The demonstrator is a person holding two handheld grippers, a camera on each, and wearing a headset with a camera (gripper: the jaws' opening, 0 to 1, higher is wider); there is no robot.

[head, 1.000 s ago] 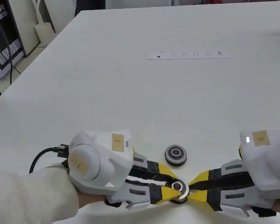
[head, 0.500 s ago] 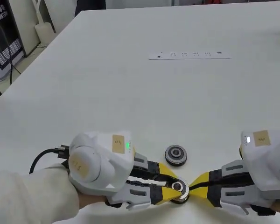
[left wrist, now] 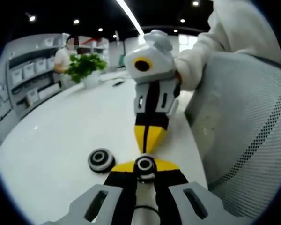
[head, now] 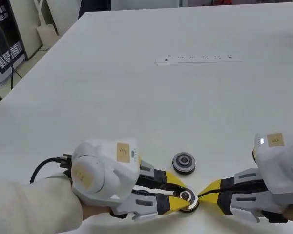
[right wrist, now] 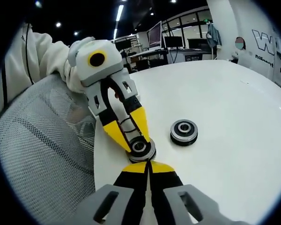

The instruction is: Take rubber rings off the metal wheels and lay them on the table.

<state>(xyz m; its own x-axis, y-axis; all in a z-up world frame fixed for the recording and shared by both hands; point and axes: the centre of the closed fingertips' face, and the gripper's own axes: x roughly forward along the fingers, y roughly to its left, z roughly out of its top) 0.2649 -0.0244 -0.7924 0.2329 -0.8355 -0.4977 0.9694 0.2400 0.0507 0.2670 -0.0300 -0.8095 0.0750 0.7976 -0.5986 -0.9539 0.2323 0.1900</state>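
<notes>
A small metal wheel with a black rubber ring [head: 187, 196] sits near the table's front edge, and my left gripper [head: 184, 194] is shut on it, one yellow tip on each side. In the left gripper view the same wheel [left wrist: 145, 165] shows between my own jaws. My right gripper [head: 203, 191] comes in from the right with its jaws pressed together, tips touching that wheel's rim [right wrist: 140, 148]. I cannot tell whether they pinch the ring. A second ringed wheel [head: 183, 161] lies flat just behind the grippers, free of both.
A white strip with small markings [head: 199, 58] lies across the far middle of the white table [head: 136, 97]. A black cable [head: 44, 163] trails from the left gripper. A grey mesh chair back [right wrist: 42, 154] stands close behind the front edge.
The right gripper's body has shifted slightly right and down, its tips staying at the wheel. The left gripper and both wheels have hardly moved.
</notes>
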